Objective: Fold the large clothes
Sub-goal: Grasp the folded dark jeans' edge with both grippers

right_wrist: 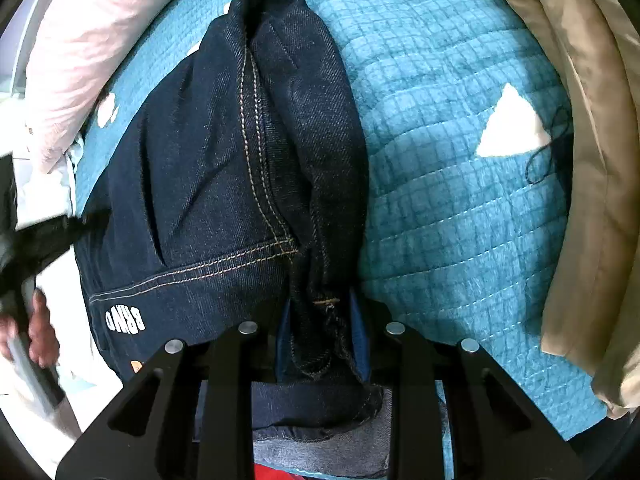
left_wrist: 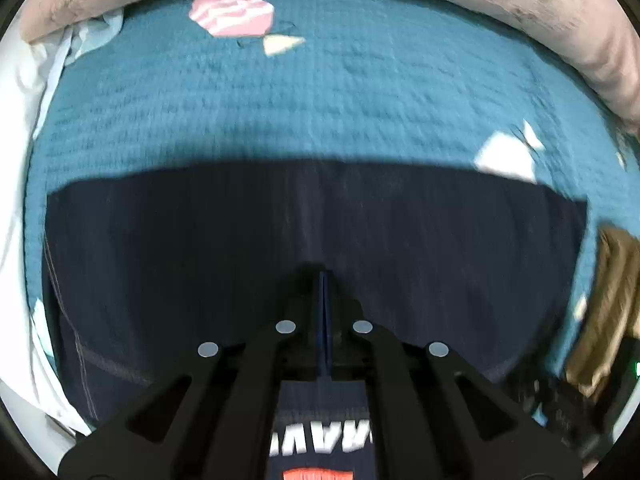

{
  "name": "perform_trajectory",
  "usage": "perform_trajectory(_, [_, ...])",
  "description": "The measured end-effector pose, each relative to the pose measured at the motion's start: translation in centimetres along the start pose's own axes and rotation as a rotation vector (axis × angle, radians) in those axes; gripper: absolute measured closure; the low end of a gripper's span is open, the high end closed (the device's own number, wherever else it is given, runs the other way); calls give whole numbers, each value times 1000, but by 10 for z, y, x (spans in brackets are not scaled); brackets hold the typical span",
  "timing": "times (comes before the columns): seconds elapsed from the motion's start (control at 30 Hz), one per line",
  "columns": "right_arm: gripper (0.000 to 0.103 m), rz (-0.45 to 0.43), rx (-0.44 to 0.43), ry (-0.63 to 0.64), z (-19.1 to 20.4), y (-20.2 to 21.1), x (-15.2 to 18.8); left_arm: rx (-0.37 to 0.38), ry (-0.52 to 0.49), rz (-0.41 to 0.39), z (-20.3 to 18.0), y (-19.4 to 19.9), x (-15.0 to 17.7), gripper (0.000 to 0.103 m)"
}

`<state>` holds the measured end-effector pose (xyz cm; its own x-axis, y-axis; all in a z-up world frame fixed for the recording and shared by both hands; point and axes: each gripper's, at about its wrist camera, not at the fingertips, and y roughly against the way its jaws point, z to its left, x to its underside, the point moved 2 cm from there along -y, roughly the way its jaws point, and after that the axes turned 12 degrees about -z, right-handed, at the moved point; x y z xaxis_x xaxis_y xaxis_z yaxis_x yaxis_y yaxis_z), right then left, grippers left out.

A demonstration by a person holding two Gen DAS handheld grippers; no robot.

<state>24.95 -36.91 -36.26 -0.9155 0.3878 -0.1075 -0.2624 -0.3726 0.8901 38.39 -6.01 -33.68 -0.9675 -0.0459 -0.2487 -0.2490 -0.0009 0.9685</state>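
A pair of dark navy jeans (left_wrist: 280,232) lies spread on a teal quilted bedspread (left_wrist: 320,100). In the left wrist view my left gripper (left_wrist: 323,280) hovers over the denim with its fingers pressed together and nothing visible between them. In the right wrist view my right gripper (right_wrist: 322,312) is shut on a bunched edge of the jeans (right_wrist: 240,160), which rise folded in front of it, showing tan stitching and white lettering. The left gripper and the hand holding it (right_wrist: 40,280) show blurred at the left edge.
A pink pillow (right_wrist: 72,40) lies along the bed's far left side. A beige garment (right_wrist: 592,160) lies along the right side. The bedspread (right_wrist: 460,180) has white and pink printed patches. White bedding (left_wrist: 16,160) edges the left.
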Motion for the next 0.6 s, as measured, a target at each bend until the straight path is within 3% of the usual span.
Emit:
perform_trajectory(0.13, [79,12,-14,-17,-3,-1,-2,-15,-44,-30,-1,-7,23,102])
perform_trajectory(0.27, [79,18,-15,-16,-6,-1,-3,-22,16,17,3,-18,14,100])
perform_trajectory(0.37, [79,14,-11,-11,-8,0,-4,-46,-47,8,-3,-8,16,101])
perform_trajectory(0.43, [79,12,-19,-10,-10,0,-4,-44,-104,10,-9,6,30,101])
perform_trajectory(0.6, [79,20,-37,-30,-15,1,-4,-6,-83,11,-4,26,79,101])
